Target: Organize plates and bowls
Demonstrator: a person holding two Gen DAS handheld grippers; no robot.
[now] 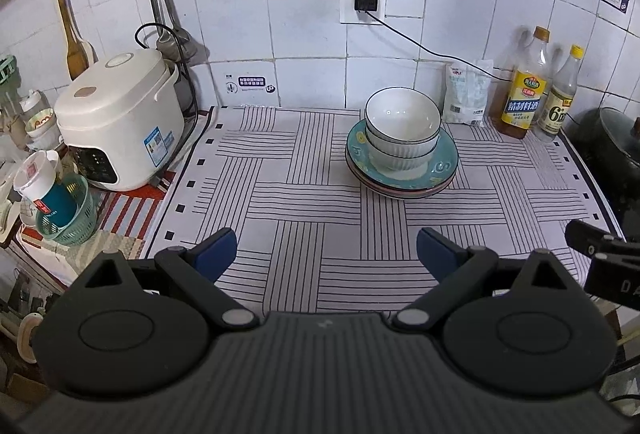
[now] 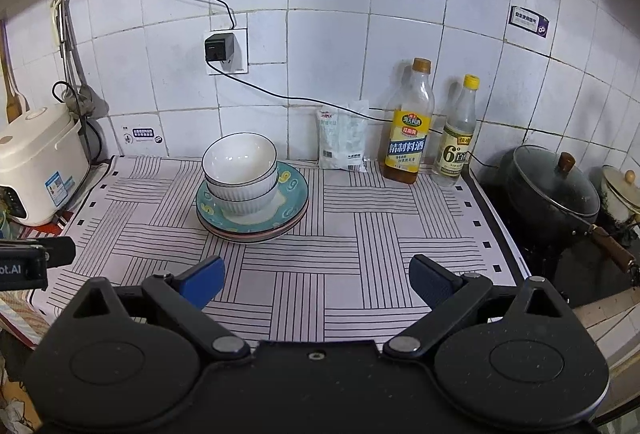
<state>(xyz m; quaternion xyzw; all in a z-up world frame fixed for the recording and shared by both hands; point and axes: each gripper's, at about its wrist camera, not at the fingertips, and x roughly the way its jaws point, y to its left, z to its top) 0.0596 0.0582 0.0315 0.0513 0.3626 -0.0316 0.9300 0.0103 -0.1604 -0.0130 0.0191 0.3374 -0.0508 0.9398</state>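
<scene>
Dishes stacked, both claws idle over the striped mat.

Two white ribbed bowls sit nested on the teal-rimmed ceramic plates, at one o'clock of the left gripper and eleven o'clock of the right gripper. Both gape wide, holding nothing. The stacking looks done; any next move means reaching forward to the pile.

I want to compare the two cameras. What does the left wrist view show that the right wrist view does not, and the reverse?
Only the left wrist view shows the green basket with cups beside the rice cooker.

Only the right wrist view shows the whole black pot with its lid, and a cream pot behind it.

Both show two bowls nested on stacked plates on the striped mat, the salt bag, two bottles, and an open gripper with nothing between its fingers.
</scene>
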